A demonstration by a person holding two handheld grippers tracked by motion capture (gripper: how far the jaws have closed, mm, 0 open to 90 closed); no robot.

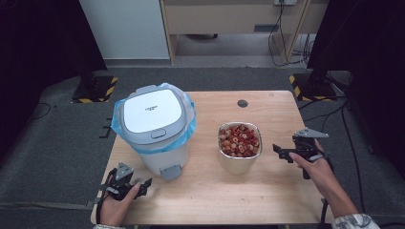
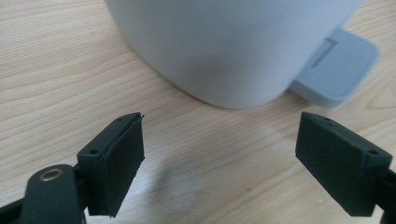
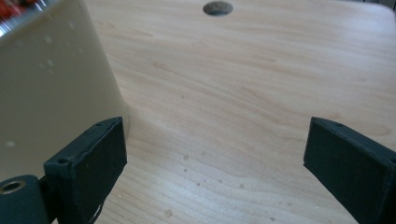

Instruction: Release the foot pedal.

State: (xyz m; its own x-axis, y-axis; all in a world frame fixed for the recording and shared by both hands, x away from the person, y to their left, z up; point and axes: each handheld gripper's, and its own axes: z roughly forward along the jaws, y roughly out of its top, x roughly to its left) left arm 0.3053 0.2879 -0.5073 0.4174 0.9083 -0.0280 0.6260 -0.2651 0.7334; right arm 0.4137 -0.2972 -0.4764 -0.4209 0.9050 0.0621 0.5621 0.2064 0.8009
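Black left gripper [image 1: 149, 184] is held wide open near the white pedal bin [image 1: 154, 129]; right gripper [image 1: 278, 151], likewise empty and wide, is beside the steel container of cereal rings [image 1: 239, 145].

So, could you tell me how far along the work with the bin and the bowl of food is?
Nothing looks done yet: the pedal bin has its lid down and the metal bowl is full of food on the table. In hand: the left gripper, jaws open and empty, sits near the pedal; the right gripper, open, is beside the bowl. Opening the bin and handling the bowl likely remain.
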